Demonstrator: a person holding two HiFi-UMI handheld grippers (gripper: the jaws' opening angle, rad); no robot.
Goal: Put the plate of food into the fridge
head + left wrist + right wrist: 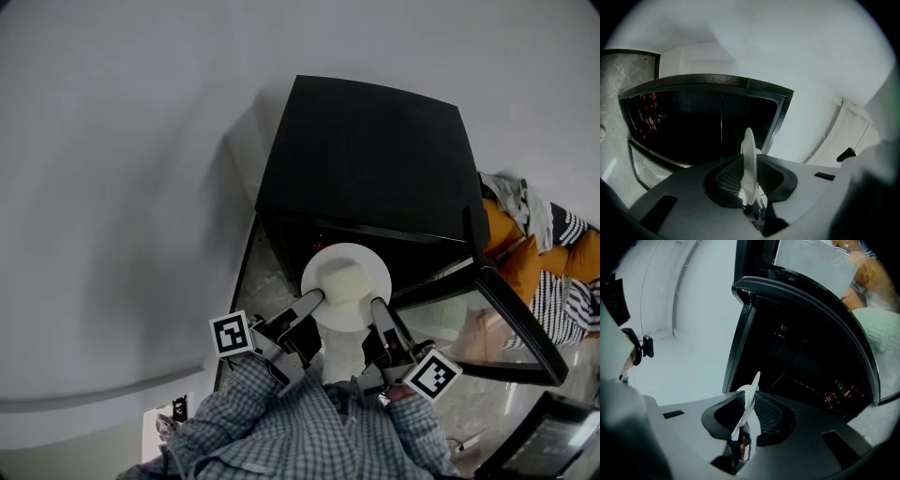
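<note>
**White plate (pixel 361 253) at the open fridge (pixel 366 159), held from two sides**

Your left gripper (pixel 317 298) is clamped on the plate's left rim, and your right gripper (pixel 377 307) on its right rim. Each gripper view shows the rim edge-on, pinched between the pads. The plate is at the black fridge's dark opening, with pale food (pixel 343 277) on it. The glass door (pixel 511 328) stands open at the right.

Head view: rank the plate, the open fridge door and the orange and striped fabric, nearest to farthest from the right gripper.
1. plate: its rim is clamped in the right gripper, at the plate's right edge.
2. fridge door: swung open, to the gripper's right.
3. orange and striped fabric: farther right, beyond the door.
</note>
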